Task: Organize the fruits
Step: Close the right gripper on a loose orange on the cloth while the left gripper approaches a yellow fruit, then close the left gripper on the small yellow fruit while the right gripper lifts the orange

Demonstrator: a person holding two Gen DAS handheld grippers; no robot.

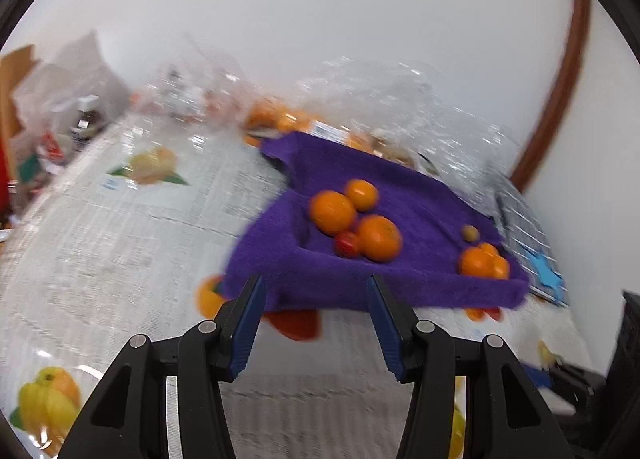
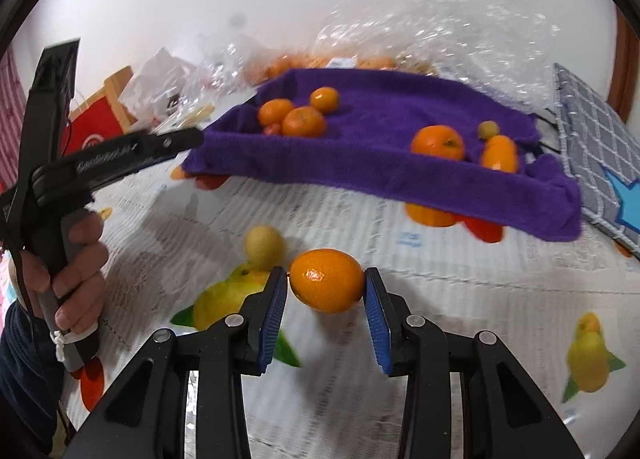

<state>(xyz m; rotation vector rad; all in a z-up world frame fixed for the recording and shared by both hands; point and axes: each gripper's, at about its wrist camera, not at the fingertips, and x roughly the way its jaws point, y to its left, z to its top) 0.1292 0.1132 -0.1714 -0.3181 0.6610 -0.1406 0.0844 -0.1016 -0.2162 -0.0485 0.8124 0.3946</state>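
Observation:
A purple towel (image 1: 360,271) (image 2: 380,163) lies on the table with two groups of fruit on it. One group is three oranges (image 1: 332,211) (image 2: 304,121) and a small red fruit (image 1: 346,243). The other is oranges (image 1: 482,261) (image 2: 438,142) and a small green fruit (image 1: 470,233) (image 2: 488,129). My right gripper (image 2: 325,283) is shut on an orange (image 2: 327,279), held above the tablecloth in front of the towel. A yellow fruit (image 2: 264,245) lies just left of it. My left gripper (image 1: 316,295) is open and empty at the towel's near edge; in the right wrist view it (image 2: 160,147) reaches the towel's left corner.
The tablecloth (image 1: 120,251) is printed with fruit pictures. Crinkled clear plastic bags (image 1: 400,99) with more oranges stand behind the towel. A checked grey cloth with a blue star (image 2: 600,147) lies right of the towel. Bags and a red box (image 2: 96,123) crowd the far left.

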